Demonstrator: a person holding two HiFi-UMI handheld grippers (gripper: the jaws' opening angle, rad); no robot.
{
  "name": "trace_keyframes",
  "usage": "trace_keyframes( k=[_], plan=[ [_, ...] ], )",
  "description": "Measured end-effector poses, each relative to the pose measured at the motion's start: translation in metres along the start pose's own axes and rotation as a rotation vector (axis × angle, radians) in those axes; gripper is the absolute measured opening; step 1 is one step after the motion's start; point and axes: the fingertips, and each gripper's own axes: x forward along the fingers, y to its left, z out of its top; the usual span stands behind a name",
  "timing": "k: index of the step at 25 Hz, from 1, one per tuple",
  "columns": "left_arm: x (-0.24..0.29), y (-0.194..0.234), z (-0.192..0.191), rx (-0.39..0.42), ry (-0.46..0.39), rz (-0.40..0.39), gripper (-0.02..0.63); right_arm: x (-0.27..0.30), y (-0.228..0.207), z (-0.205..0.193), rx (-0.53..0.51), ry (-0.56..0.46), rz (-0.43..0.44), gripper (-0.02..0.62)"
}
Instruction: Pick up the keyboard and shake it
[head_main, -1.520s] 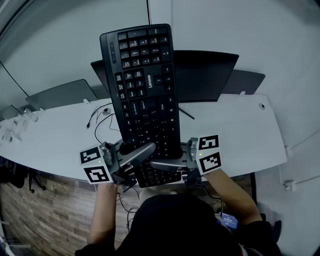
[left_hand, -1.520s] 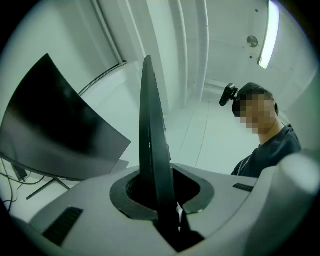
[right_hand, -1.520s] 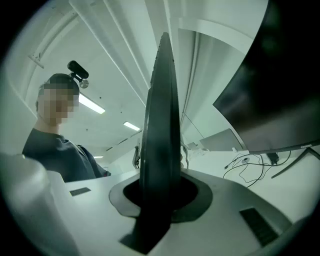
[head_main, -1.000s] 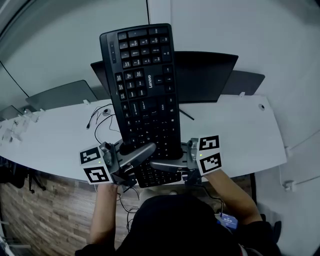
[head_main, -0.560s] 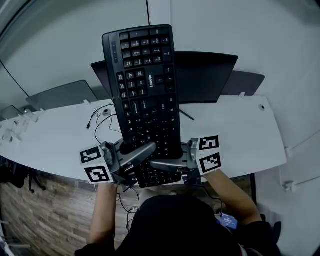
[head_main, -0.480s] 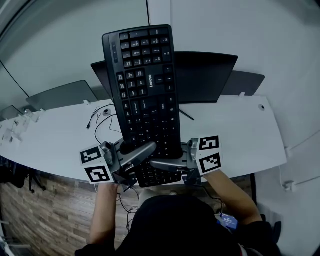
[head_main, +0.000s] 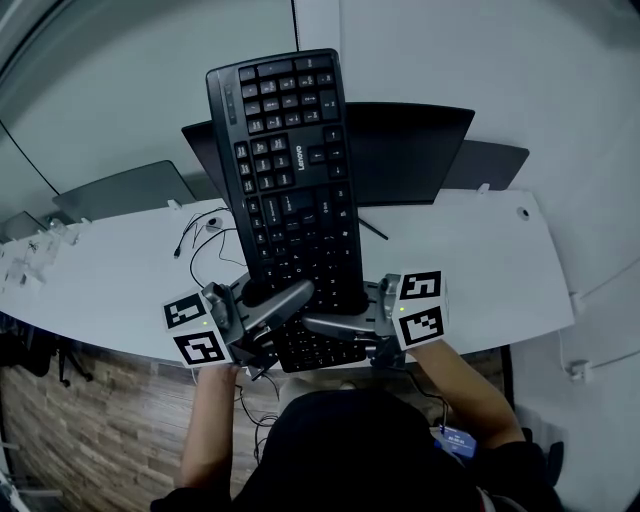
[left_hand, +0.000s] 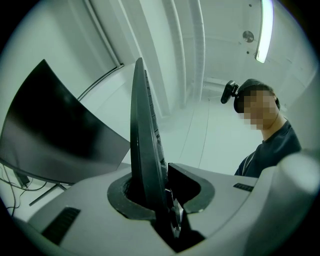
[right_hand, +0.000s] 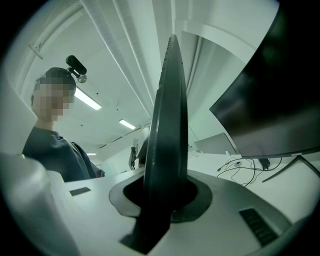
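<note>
A black keyboard (head_main: 295, 190) is held up on end above the white desk (head_main: 480, 270), keys facing the head camera, its far end high and leaning slightly left. My left gripper (head_main: 268, 308) is shut on its lower left edge and my right gripper (head_main: 335, 325) is shut on its lower right edge. In the left gripper view the keyboard (left_hand: 145, 160) rises edge-on out of the closed jaws. The right gripper view shows the keyboard (right_hand: 167, 150) edge-on the same way.
A black monitor (head_main: 410, 150) stands behind the keyboard at the back of the desk. Loose cables (head_main: 200, 240) lie on the desk at the left. A second dark screen (head_main: 125, 190) sits at the far left. A person's head and shoulders (left_hand: 265, 130) show in both gripper views.
The keyboard's top end has drifted slightly to the right and both grippers have shifted a little with it. Both grips are unchanged.
</note>
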Motion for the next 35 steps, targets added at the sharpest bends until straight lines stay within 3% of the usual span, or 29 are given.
trace_keyframes(
  k=[14,29,35],
  plan=[
    [-0.003,-0.003,-0.001,0.06,0.032,0.006,0.121,-0.001,0.003,0.0,-0.01,0.015,0.005,0.094],
    [-0.01,0.001,0.013,0.038,-0.004,0.003,0.127,-0.001,0.004,0.0,-0.017,0.02,0.009,0.095],
    [-0.006,0.003,0.01,0.06,0.017,0.025,0.137,-0.008,-0.001,0.0,-0.064,0.061,-0.037,0.094]
  ],
)
